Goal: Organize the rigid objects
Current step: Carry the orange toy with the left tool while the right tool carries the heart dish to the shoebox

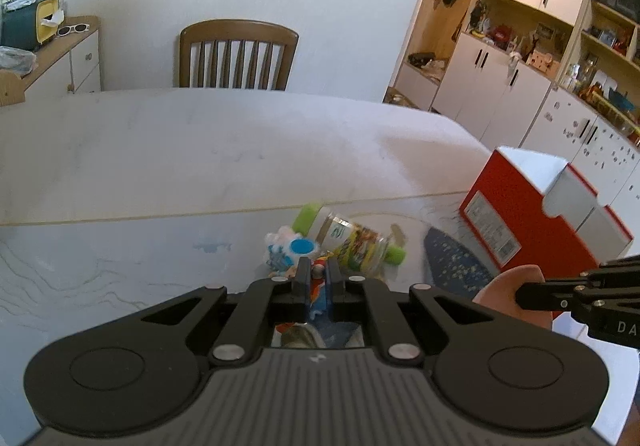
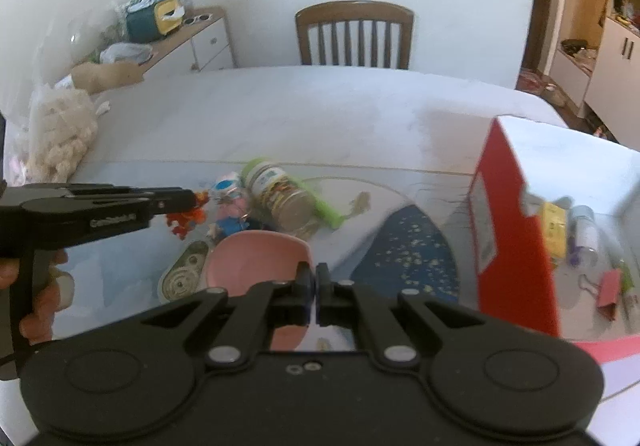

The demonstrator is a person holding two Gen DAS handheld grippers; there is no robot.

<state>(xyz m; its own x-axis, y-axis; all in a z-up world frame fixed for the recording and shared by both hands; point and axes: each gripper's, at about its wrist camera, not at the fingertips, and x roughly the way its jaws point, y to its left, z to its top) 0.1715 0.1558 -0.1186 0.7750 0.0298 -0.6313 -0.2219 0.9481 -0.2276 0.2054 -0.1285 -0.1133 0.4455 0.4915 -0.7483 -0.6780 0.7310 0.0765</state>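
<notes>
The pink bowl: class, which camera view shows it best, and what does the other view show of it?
The right wrist view. There the pink bowl shows its whole hollow, its rim pinched in the right gripper. The left wrist view catches only part of the bowl behind that gripper's black fingers.

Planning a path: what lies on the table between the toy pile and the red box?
A dark blue speckled patch on the table; right wrist view shows it.
</notes>
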